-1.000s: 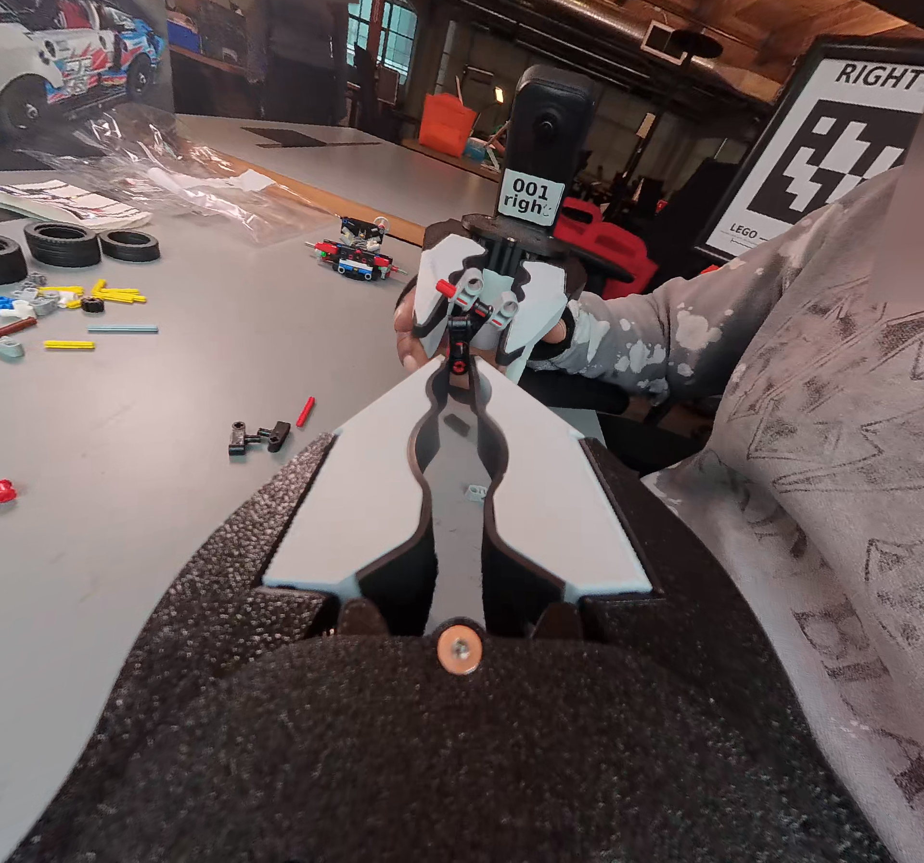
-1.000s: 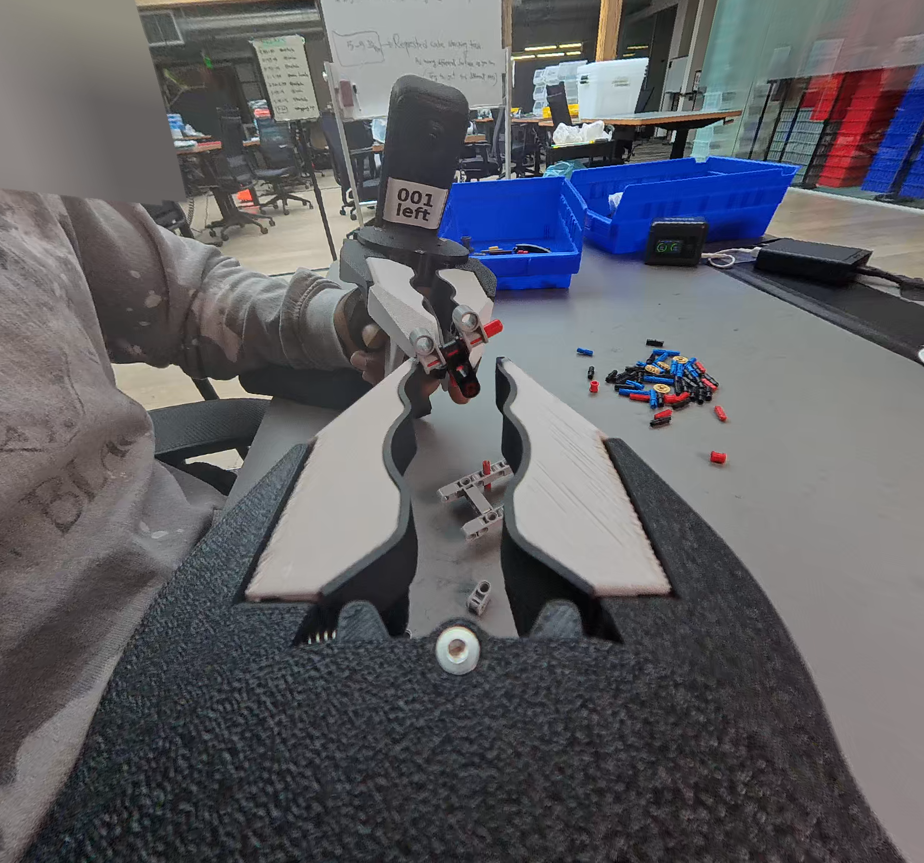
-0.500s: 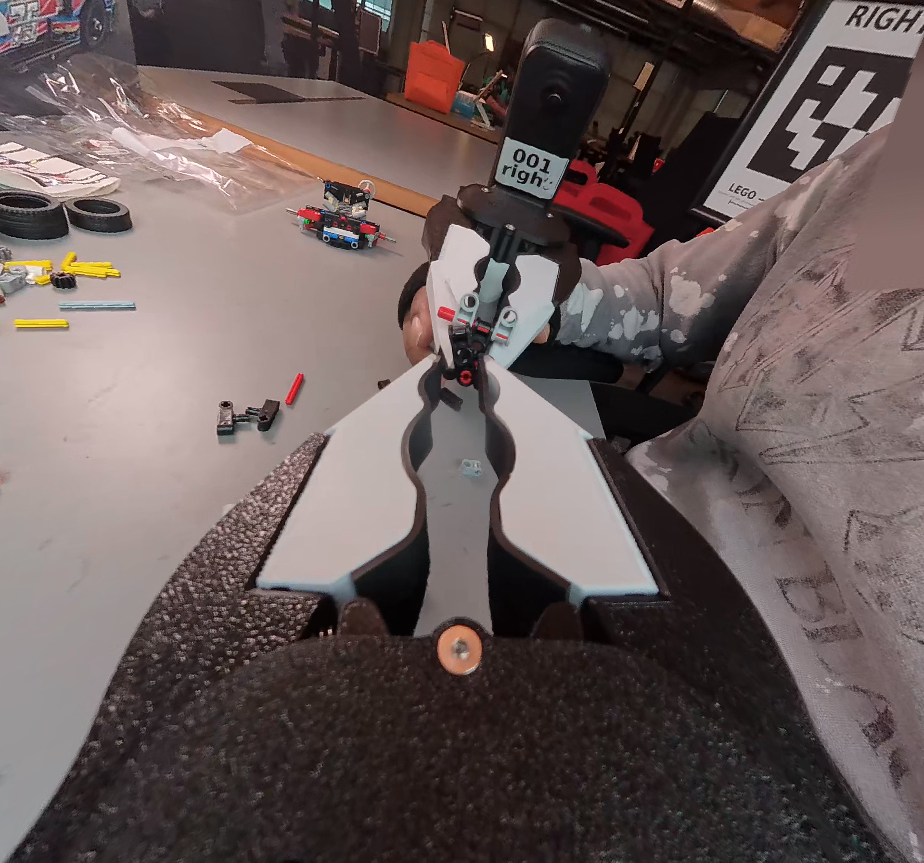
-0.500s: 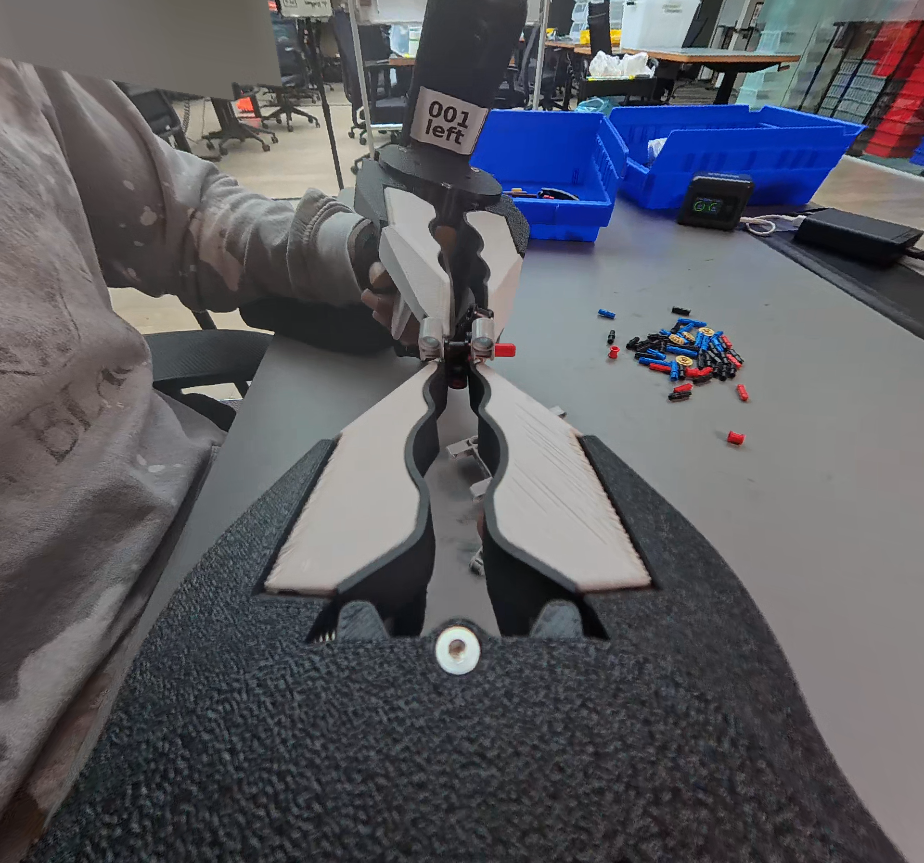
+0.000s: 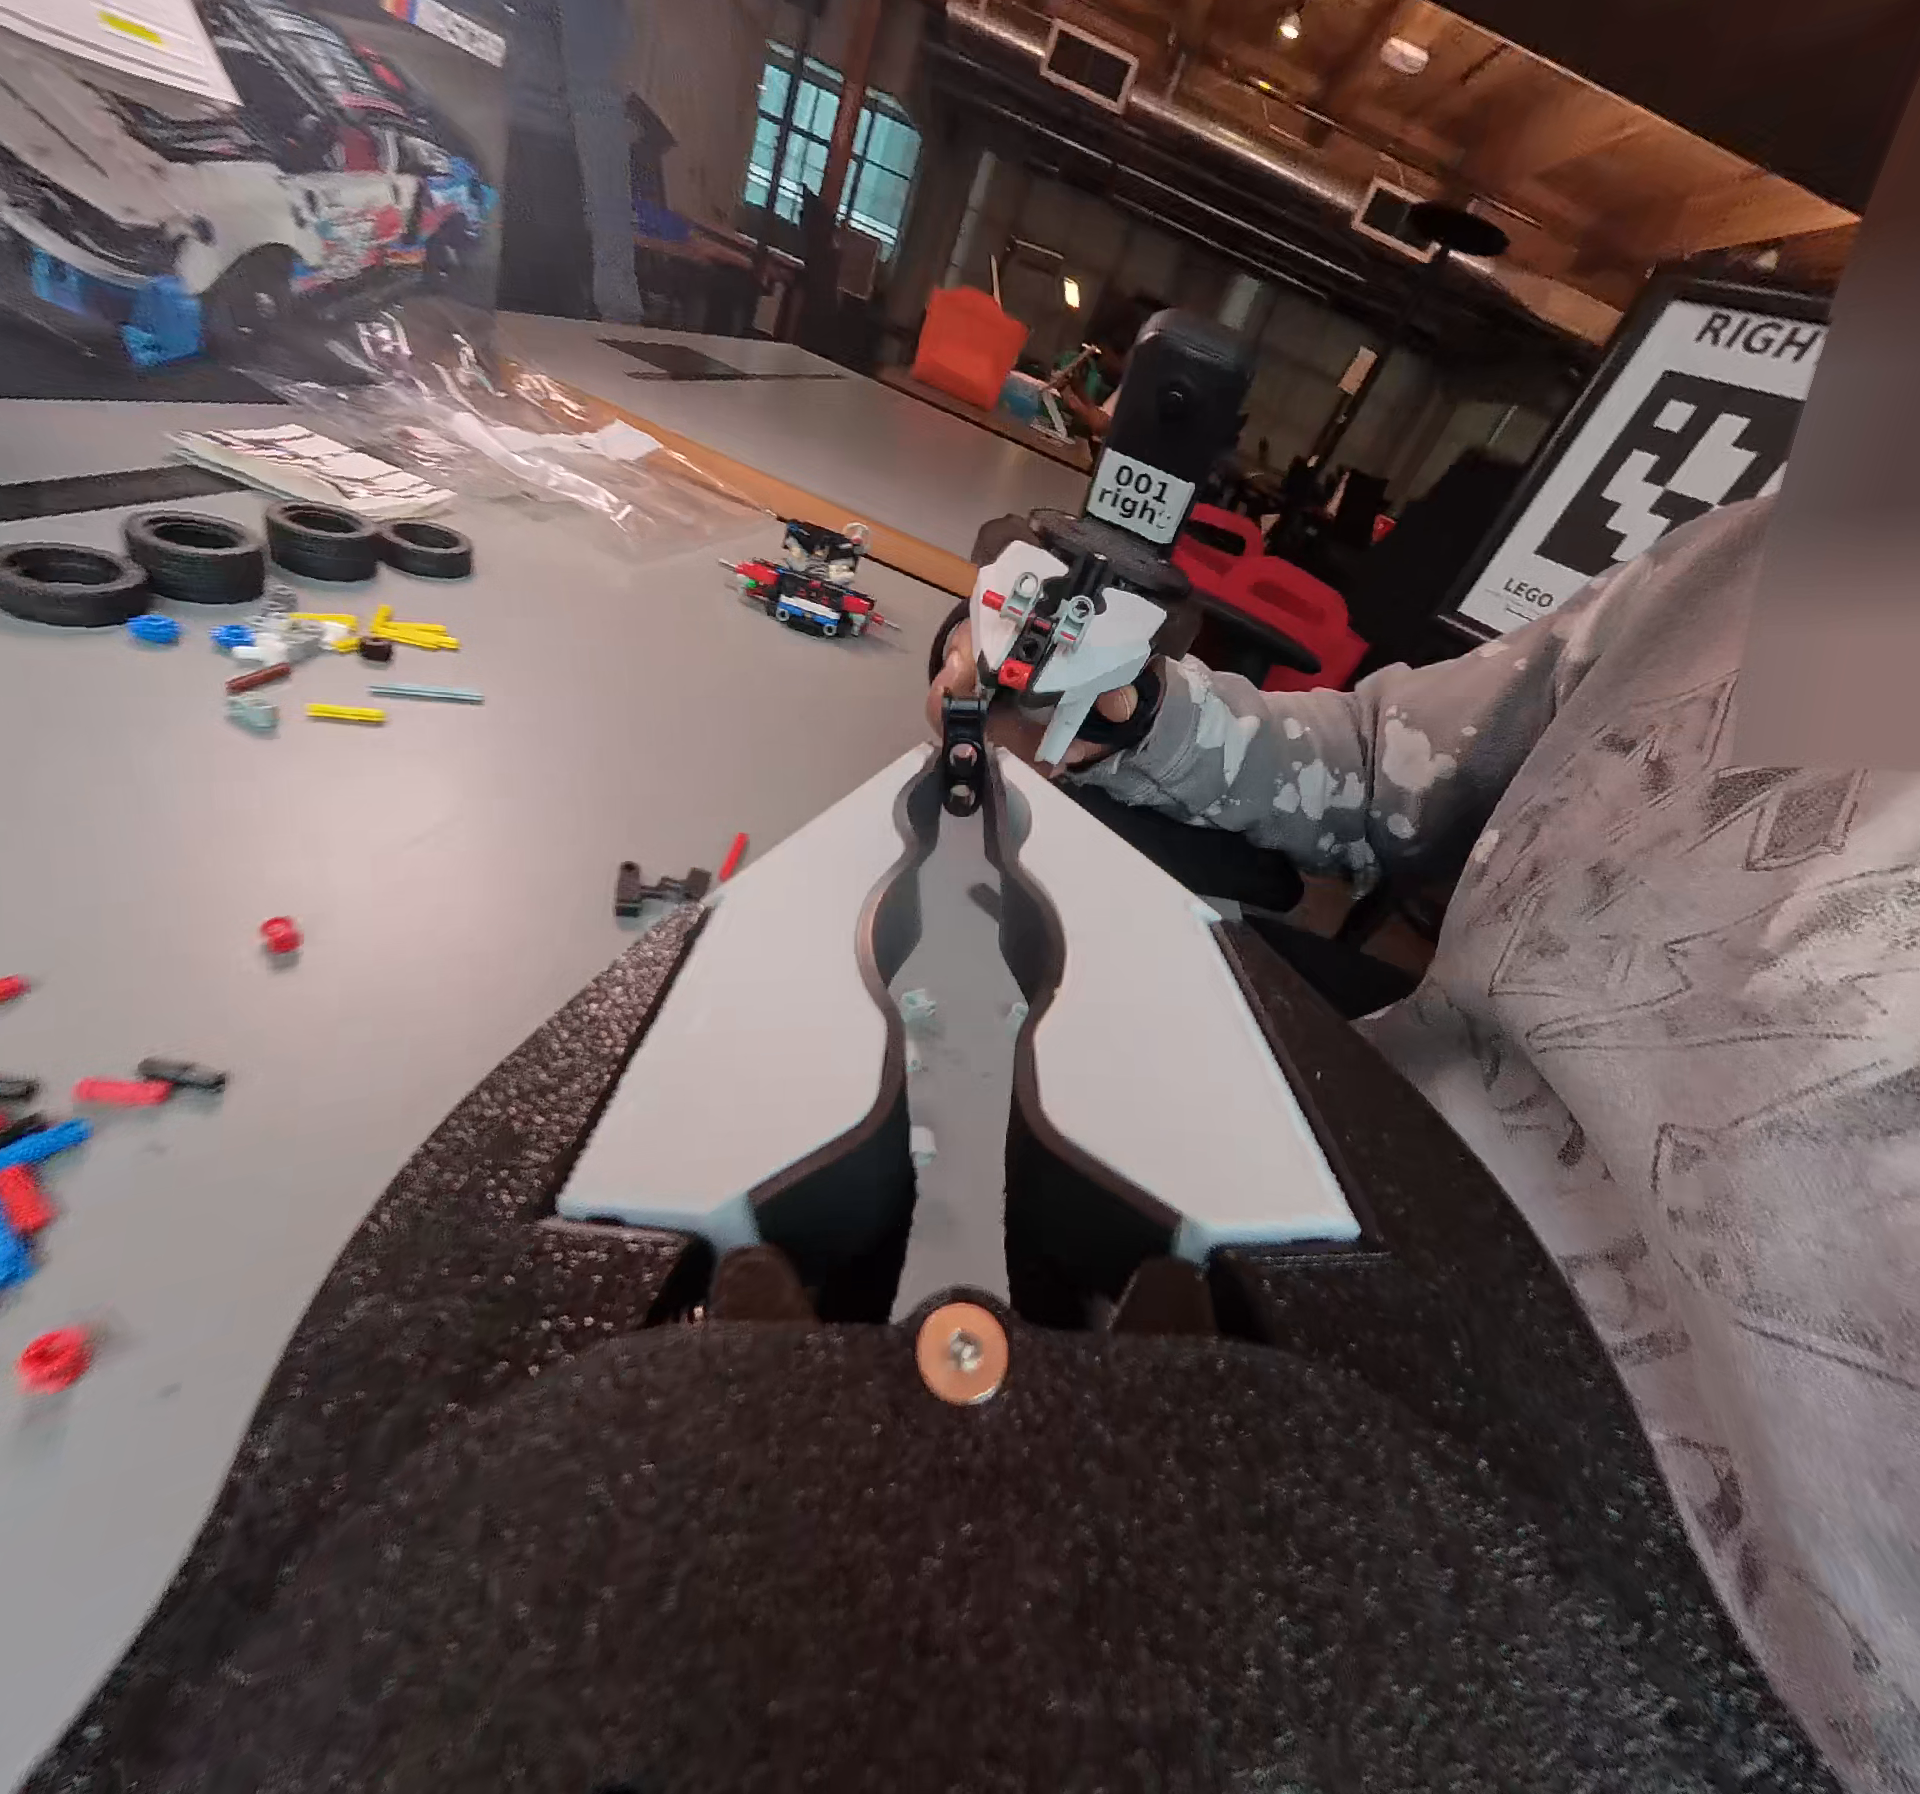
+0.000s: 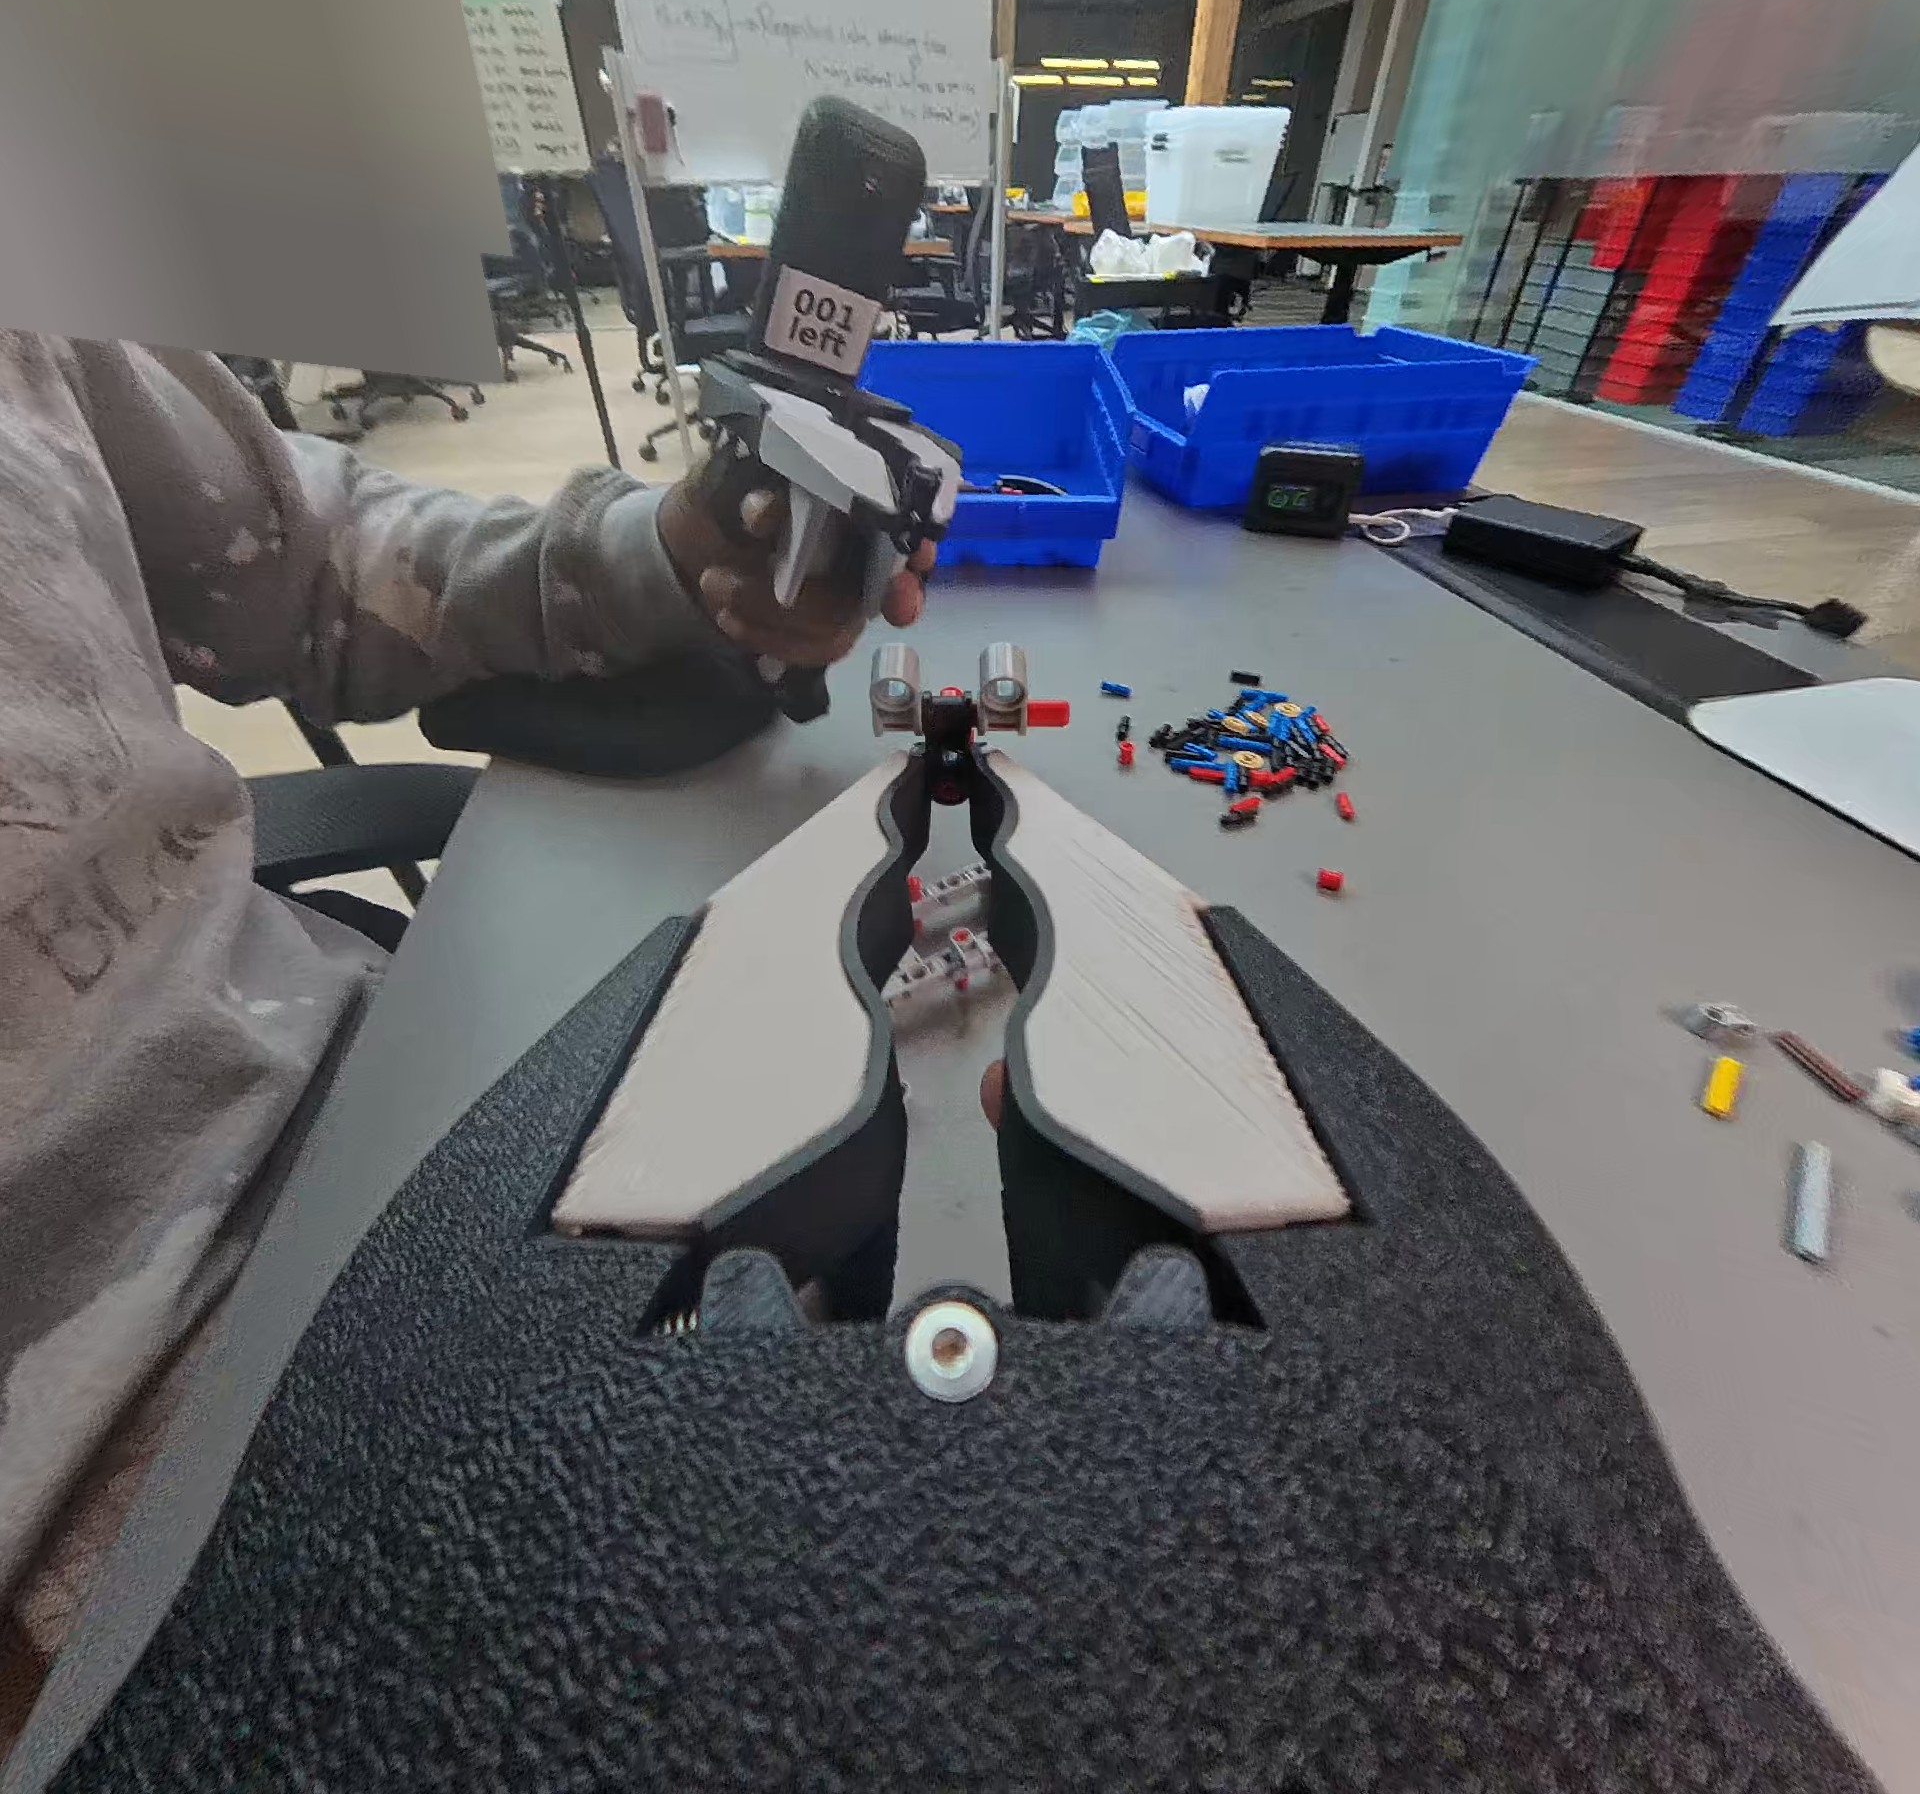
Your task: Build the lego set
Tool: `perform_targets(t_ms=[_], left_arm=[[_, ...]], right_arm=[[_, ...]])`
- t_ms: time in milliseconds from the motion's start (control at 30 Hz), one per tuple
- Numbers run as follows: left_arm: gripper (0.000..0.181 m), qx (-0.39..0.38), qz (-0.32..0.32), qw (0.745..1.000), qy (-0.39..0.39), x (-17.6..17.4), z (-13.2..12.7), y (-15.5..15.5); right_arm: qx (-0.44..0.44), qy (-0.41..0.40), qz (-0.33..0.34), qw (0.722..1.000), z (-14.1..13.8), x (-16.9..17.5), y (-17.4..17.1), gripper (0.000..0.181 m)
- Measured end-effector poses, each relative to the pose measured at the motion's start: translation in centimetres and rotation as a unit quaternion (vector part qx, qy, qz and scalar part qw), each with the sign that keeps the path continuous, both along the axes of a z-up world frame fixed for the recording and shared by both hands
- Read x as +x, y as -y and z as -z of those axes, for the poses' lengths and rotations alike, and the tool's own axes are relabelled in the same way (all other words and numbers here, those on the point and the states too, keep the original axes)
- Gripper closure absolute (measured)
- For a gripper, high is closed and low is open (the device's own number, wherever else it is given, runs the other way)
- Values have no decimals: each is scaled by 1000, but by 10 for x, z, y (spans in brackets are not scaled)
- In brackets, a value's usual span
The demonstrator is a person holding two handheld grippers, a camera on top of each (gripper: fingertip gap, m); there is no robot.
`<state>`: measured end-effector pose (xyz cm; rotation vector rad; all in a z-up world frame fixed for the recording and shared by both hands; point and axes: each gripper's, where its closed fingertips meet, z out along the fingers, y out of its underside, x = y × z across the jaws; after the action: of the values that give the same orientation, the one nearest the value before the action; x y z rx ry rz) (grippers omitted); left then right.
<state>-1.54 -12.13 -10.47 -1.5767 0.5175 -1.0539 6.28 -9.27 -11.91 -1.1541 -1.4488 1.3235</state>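
My left gripper (image 5: 961, 770) is shut on a small black connector (image 5: 962, 742), held above the grey table (image 5: 468, 861). My right gripper (image 6: 948, 770) is shut on a small assembly (image 6: 948, 705) of two grey connectors, a black joint and a red axle. In the left wrist view the right gripper (image 5: 1039, 664) with that assembly (image 5: 1044, 627) is just beyond my left tips, apart from them. In the right wrist view the left gripper (image 6: 883, 508) is up and to the left, turned aside.
A part-built chassis (image 5: 816, 586), black tyres (image 5: 192, 555) and loose coloured pieces (image 5: 312, 643) lie far left. A black connector (image 5: 655, 884) lies near. A pin pile (image 6: 1247, 742), blue bins (image 6: 1039, 445) and a grey sub-assembly (image 6: 945, 944) under my right gripper show. The grippers' ends are close to 9 centimetres from one another.
The right gripper closed on the assembly that the left held. The two grippers then drew apart: the right keeps the grey and red assembly, the left keeps a black connector.
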Motion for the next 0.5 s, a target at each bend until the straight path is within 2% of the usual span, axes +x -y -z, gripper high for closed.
perform_targets(t_ms=[67, 133, 300, 400, 500], left_arm=[[176, 4, -9, 1000, -25, -7, 8, 2], [175, -10, 2, 1000, -30, 4, 16, 0], [175, 9, -30, 993, -115, 14, 30, -11], [175, 9, -63, 987, -148, 5, 39, -18], [175, 27, -127, 964, -230, -14, 54, -30]], right_arm=[[12, 3, 3, 1000, 3, 3, -1, 175], [1, 3, -5, 1000, 5, -3, 2, 175], [-2, 13, 2, 1000, 13, -5, -5, 174], [8, 23, 41, 999, 19, -3, -21, 174], [53, 35, 73, 995, 26, -2, -33, 174]])
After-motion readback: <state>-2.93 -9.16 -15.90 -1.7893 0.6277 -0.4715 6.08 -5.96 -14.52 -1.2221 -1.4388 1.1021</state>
